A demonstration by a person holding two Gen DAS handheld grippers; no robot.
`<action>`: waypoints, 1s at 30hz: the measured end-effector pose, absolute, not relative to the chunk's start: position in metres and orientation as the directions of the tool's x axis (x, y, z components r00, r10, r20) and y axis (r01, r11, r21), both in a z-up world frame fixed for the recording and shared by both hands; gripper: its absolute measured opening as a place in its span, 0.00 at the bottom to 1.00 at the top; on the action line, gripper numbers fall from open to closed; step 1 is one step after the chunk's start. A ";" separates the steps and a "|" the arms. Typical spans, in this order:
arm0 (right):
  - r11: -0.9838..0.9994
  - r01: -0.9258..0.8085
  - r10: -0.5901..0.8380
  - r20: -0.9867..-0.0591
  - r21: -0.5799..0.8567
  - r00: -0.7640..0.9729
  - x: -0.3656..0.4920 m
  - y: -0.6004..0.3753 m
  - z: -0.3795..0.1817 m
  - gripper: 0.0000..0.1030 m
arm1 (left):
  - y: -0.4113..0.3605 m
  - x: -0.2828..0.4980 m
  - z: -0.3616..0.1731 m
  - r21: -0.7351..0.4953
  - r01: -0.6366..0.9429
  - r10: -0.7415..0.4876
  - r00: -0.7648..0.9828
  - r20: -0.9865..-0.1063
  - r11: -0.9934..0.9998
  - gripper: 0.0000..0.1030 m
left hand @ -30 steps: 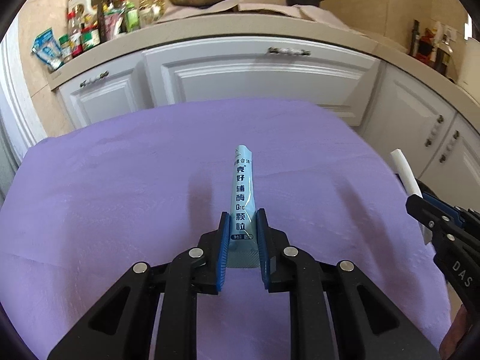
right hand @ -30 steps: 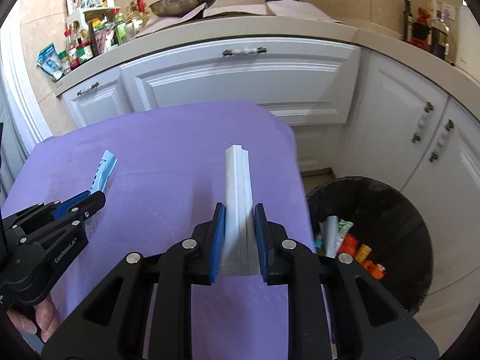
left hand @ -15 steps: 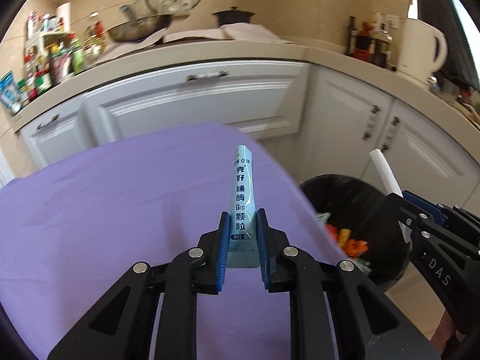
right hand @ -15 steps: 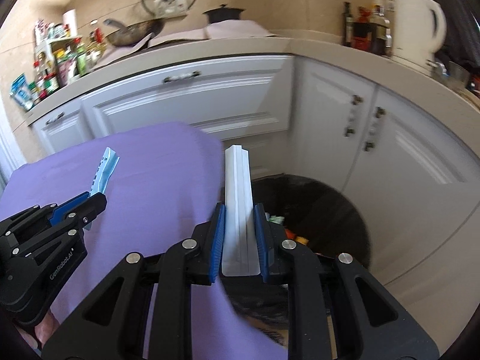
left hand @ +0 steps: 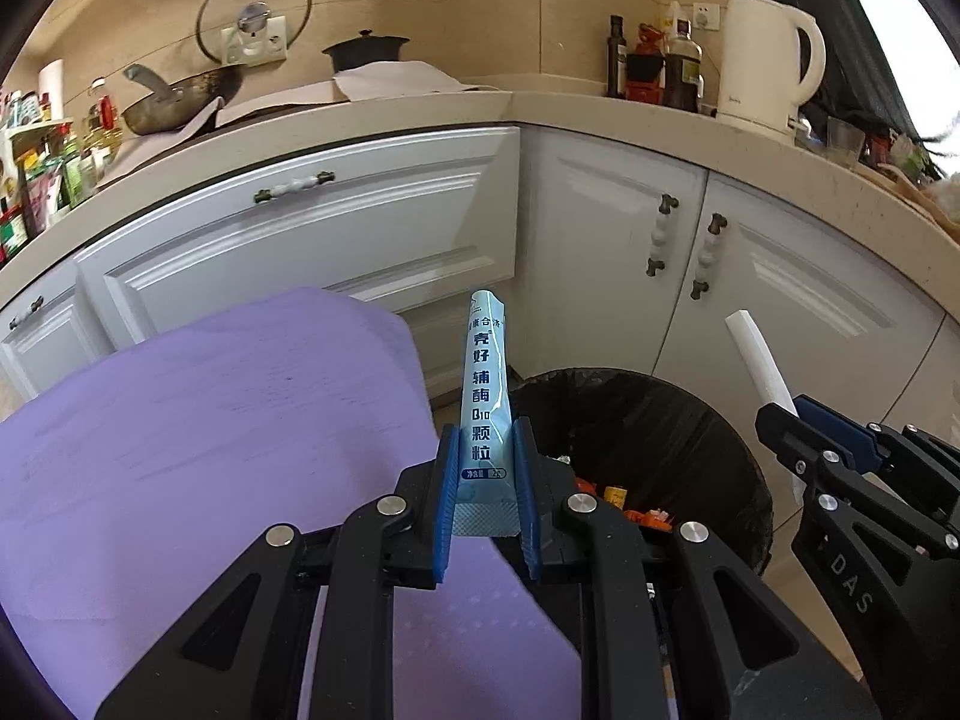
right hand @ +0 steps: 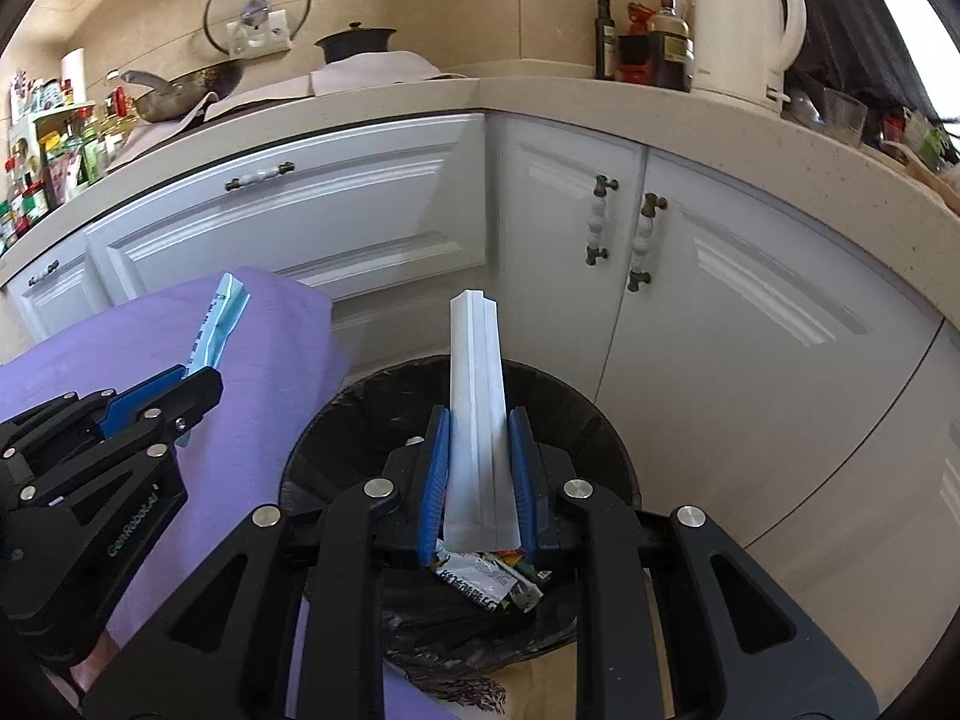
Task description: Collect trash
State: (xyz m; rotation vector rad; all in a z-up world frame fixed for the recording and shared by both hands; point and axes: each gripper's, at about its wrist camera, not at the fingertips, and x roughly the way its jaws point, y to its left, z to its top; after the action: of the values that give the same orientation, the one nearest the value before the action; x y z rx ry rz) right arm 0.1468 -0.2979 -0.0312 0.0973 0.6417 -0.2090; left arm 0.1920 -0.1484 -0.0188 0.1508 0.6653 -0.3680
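Right gripper point(right hand: 478, 474) clamps white wrapper point(right hand: 477, 414), long axis 12 o'clock, directly over trash bin point(right hand: 336, 420). Left gripper point(left hand: 485, 495) clamps blue sachet point(left hand: 485, 414); bin at 3 o'clock. Right nearer.

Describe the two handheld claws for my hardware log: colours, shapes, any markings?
Both are black plastic linkage frames with triangular cut-outs and silver round rivets. The left claw has ribbed blue pads on its two flat fingers; its side reads "GenRobot.AI" in the right wrist view. The right claw matches it, with "DAS" lettering seen from the left wrist view. No cables or sleeves show.
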 end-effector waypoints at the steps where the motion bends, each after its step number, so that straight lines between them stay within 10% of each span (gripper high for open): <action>1: 0.974 0.225 -0.165 -0.605 0.023 0.779 0.148 -0.299 -0.033 0.19 | -0.152 0.194 -0.021 0.024 0.382 -0.283 0.724 -0.629 0.924 0.18; 10: 0.967 0.251 -0.180 -0.610 0.032 0.771 0.161 -0.310 -0.044 0.28 | -0.161 0.209 -0.035 0.017 0.383 -0.279 0.701 -0.656 0.923 0.21; 30: 0.963 0.267 -0.199 -0.567 0.039 0.799 0.132 -0.296 -0.020 0.56 | -0.136 0.189 -0.025 0.040 0.338 -0.241 0.745 -0.622 0.940 0.72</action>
State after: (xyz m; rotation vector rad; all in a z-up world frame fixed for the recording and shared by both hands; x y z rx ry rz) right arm 0.1321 -0.2955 -0.0203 0.1192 0.5944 -0.2506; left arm 0.1892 -0.1360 -0.0246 0.1541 0.6585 -0.3185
